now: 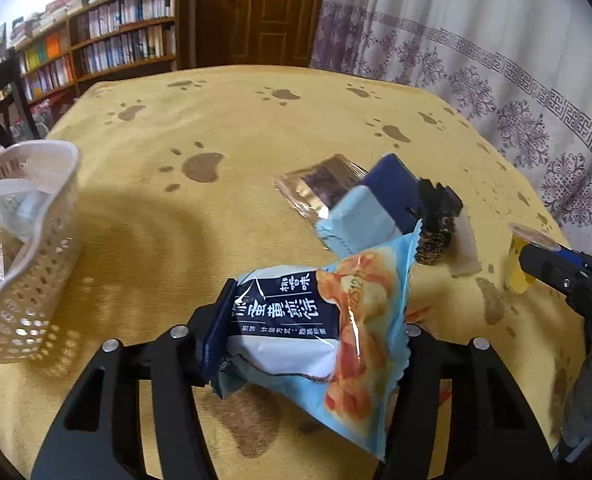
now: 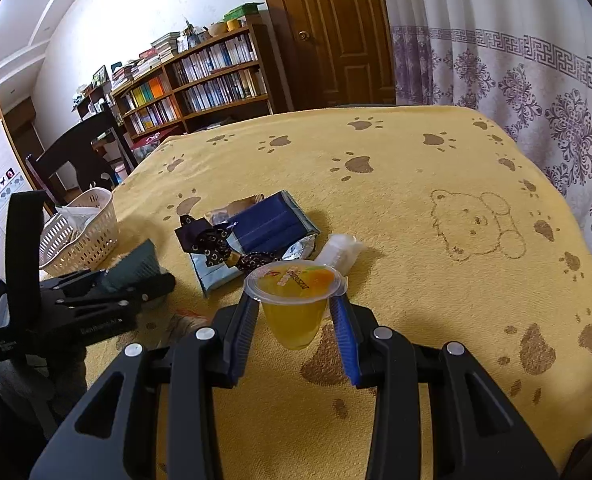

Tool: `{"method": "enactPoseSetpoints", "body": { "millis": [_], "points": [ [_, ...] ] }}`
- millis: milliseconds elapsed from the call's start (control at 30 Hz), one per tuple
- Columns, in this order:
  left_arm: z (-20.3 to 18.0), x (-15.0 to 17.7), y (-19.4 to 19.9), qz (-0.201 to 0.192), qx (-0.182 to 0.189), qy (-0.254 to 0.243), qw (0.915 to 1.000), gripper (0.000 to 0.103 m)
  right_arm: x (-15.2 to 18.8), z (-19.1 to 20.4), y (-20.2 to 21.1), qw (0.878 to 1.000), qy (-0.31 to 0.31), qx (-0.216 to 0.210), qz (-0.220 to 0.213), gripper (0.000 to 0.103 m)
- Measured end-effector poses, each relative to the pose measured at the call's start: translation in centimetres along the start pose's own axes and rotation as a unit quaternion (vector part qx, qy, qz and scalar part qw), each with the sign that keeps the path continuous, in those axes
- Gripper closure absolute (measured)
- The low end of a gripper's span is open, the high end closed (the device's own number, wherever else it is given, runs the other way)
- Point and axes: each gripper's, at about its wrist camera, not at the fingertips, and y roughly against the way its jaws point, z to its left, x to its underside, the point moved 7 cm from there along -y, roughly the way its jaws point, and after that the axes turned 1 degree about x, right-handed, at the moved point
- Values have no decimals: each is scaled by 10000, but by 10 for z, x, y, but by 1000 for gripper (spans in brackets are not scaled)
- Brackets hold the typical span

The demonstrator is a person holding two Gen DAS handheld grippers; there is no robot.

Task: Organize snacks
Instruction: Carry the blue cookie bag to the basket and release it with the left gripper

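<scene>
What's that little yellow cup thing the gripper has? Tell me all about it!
The jelly cup is a small clear plastic cup filled with yellow jelly, sealed by a round film lid printed with orange fruit. It tapers toward the bottom and sits upright. The right gripper pinches its sides just under the rim, above the yellow tablecloth.

Right gripper (image 2: 296, 312) clamps yellow jelly cup (image 2: 295, 304), lifted above paw-print cloth (image 2: 416, 240). Snack pile (image 2: 256, 232) just beyond. White basket (image 2: 82, 236) far left; left gripper (image 2: 108, 292) near it.
</scene>
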Motion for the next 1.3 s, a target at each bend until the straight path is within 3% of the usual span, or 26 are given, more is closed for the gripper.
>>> {"method": "enactPoseSetpoints", "body": {
  "millis": [433, 800, 1000, 1200, 1300],
  "points": [
    [18, -30, 71, -911, -261, 30, 9955, 46, -2, 7, 8, 9999, 28, -94, -89, 66],
    [80, -55, 142, -1704, -754, 550, 9809, 46, -3, 14, 15, 9997, 63, -160, -149, 66],
    [129, -58, 156, -1811, -1057, 1036, 9723, 46, -4, 16, 17, 9997, 58, -187, -162, 66],
    [178, -51, 153, -1678, -1330, 1544, 9645, 44, -3, 18, 18, 9996, 77, -215, -154, 66],
    [199, -45, 151, -1625, -1470, 1812, 9587, 30, -3, 19, 18, 9996, 82, -224, -152, 66]
  ]
}}
